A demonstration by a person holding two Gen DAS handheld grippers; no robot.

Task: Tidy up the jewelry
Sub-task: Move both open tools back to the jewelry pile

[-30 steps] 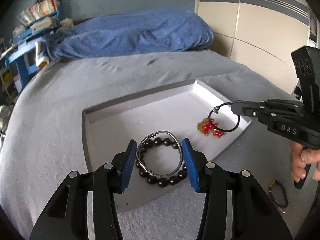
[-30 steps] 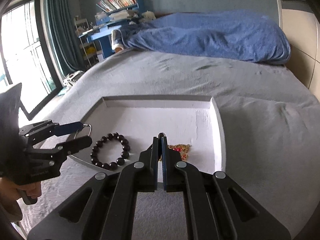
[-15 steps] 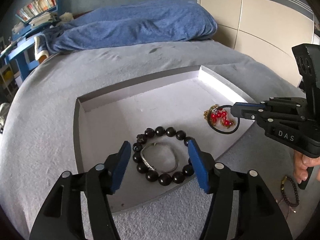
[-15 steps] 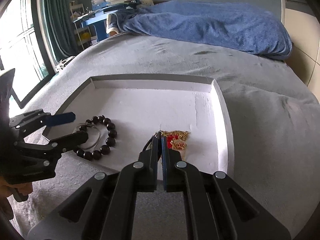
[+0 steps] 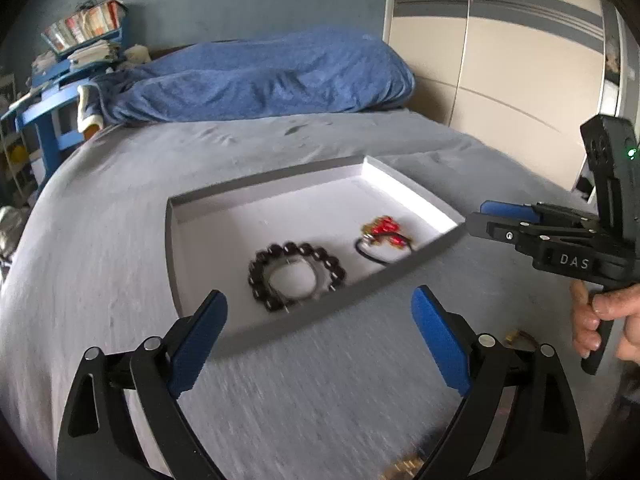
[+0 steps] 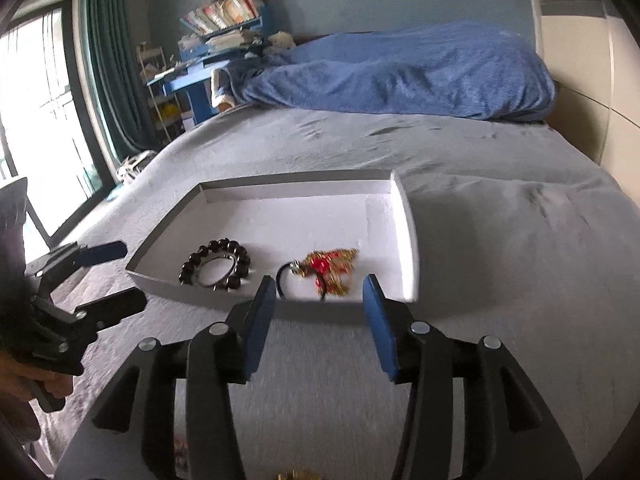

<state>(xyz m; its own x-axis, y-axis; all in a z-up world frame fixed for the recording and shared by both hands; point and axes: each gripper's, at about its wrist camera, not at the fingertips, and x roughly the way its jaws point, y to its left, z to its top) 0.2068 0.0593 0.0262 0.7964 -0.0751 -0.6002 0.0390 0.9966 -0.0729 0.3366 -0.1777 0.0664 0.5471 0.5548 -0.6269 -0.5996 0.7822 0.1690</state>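
bed point(image 5: 100, 240): grey cover, and it carries everything. A blue duvet point(image 5: 256, 80) is bunched up at the far end.

tray point(image 6: 408, 216): shallow white tray in the middle of the bed, and all the sorted stuff sits along its near edge.

left gripper point(image 5: 320, 336): fingers wide apart, holding nothing. A second ago it was right over the bead bracelet, now it's pulled back off the tray's near edge.

right gripper point(image 6: 320, 320): was pinched shut on the black cord half a second ago. Now it's spread apart and empty, just outside the near edge.

bead bracelet point(image 6: 216, 264): dark beads near the tray's near-left corner, with the silver bangle point(image 6: 216, 268) lying inside the ring.

black cord point(image 6: 288, 276): dropped in the tray next to the red and gold charm point(image 6: 332, 268), touching it.

leftovers: something gold on the bed point(image 5: 404, 466) below the left gripper, too blurry to say what. I'd guess that's next, since both drop-offs look done.
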